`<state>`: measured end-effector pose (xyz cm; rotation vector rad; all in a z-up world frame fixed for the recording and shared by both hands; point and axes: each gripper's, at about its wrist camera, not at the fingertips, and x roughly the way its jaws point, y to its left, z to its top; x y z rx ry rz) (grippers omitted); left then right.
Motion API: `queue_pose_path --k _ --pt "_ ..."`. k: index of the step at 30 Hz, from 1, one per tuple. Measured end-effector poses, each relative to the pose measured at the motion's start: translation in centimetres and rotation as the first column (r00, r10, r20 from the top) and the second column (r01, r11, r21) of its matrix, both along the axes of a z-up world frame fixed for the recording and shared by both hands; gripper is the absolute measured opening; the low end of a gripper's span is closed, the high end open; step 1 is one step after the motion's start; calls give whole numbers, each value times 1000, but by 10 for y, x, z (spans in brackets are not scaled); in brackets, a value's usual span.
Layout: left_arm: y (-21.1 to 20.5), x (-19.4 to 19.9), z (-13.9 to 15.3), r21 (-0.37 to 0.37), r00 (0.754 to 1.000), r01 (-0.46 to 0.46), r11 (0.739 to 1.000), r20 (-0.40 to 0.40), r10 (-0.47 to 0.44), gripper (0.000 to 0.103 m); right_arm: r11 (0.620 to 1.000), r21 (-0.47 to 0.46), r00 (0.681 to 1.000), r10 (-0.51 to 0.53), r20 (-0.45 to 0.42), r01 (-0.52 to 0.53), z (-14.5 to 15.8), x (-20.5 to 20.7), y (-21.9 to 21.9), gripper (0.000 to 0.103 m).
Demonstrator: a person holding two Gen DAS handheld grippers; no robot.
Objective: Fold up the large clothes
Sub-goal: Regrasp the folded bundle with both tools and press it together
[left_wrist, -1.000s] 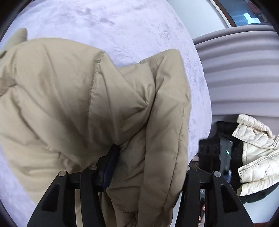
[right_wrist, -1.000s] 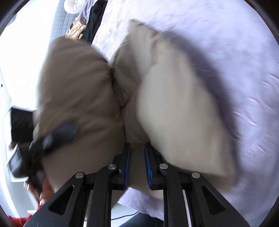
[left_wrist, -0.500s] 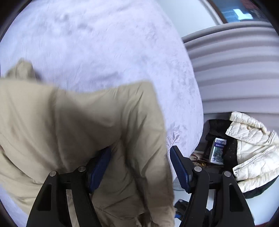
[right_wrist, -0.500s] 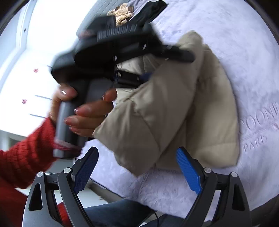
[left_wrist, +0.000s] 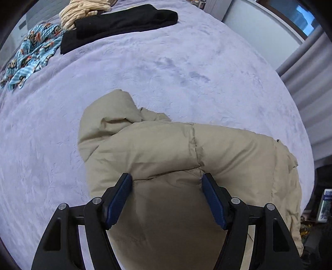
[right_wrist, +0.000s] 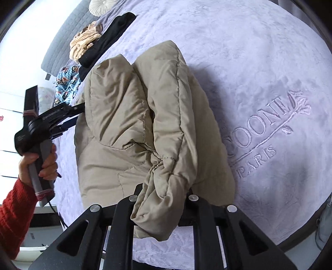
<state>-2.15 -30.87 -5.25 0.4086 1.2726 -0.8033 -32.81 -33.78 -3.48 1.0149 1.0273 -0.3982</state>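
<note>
A beige puffer jacket lies bunched on the lavender bedspread. My left gripper is open, its blue-padded fingers straddling the jacket's near edge without pinching it. In the right wrist view the jacket is folded into a thick bundle. My right gripper has a sleeve end between its fingers, whose tips are hidden by the fabric. The left gripper shows at the jacket's left side, held by a hand in a red sleeve.
A black garment, a cream knit and a blue cartoon-print cloth lie at the bed's far end. Embroidered lettering marks the bedspread on the right. Grey curtains hang beyond the bed.
The jacket dropped from being held up onto the bed. My left gripper opened and released it. My right gripper opened half a second ago and now sits around the sleeve end.
</note>
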Motion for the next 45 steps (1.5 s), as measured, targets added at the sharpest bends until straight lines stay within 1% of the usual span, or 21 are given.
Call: queue_pose_path --k 2,7,8,10,12,14,15,16,18,20,23,24,25,26,27,32,37,38,40,42,45 --pt "-23 -14 -3 4 999 36 999 37 -36 71 1000 -17 1000 -17 -18 17 -9 -4 -2 16" --pt "-73 -38 -12 27 989 121 992 79 -123 71 996 -20 995 -88 -41 88 -25 -34 -53 17" --pt "-77 -42 -11 37 988 125 991 85 -128 71 995 -3 994 -96 -44 96 -31 -37 -58 17" --pt "-79 -43 -9 52 986 128 990 97 -133 71 981 125 989 -145 -27 147 -43 -51 -71 21" --pt "-74 -40 -9 48 988 122 991 94 -126 71 971 156 983 -181 -30 184 -36 -64 -81 27" --pt "-68 -36 -11 43 989 112 993 90 -116 71 986 60 988 -157 1 157 -4 -67 -87 30" --pt "-66 -35 -12 40 990 110 993 89 -113 71 991 20 990 -135 33 135 10 -63 -88 37" --pt "-65 -34 -13 36 990 109 993 87 -112 71 993 -8 991 -113 66 114 22 -57 -92 53" --pt "-62 -33 -13 30 990 106 994 87 -109 71 997 -25 988 -64 138 68 35 -37 -106 68" --pt "-61 -33 -12 29 990 103 994 89 -105 71 999 -14 984 -38 174 41 32 -7 -122 68" --pt "-57 -32 -8 28 992 92 995 88 -94 71 997 58 980 -55 189 45 4 48 -150 68" --pt "-55 -31 -7 29 992 86 996 88 -89 71 993 103 981 -72 178 54 -11 65 -159 65" --pt "-53 -30 -6 33 993 79 996 89 -81 71 989 131 982 -84 167 62 -19 79 -163 40" --pt "-50 -29 -5 37 993 69 997 91 -72 71 987 145 987 -85 137 65 -30 91 -164 22" --pt "-47 -27 -4 35 994 62 997 85 -65 71 989 135 994 -72 78 61 -42 108 -163 12" --pt "-27 -30 14 22 995 48 999 86 -49 71 1000 22 999 -3 -47 4 -64 112 -142 5" --pt "22 -39 40 -2 997 -29 1000 72 29 71 1000 18 999 5 -47 -4 -69 106 -139 4" --pt "35 -44 40 4 997 -46 999 58 45 71 1000 9 999 13 -47 -12 -69 106 -138 4" --pt "55 -54 29 38 998 -62 997 29 61 84 1000 4 999 15 -42 -15 -68 105 -136 4" --pt "70 -64 14 59 997 -72 996 9 71 85 1000 17 999 9 -31 -8 -67 105 -134 5" --pt "82 -71 3 77 994 -104 992 26 102 85 999 42 1000 23 -5 -22 -49 92 -128 6"
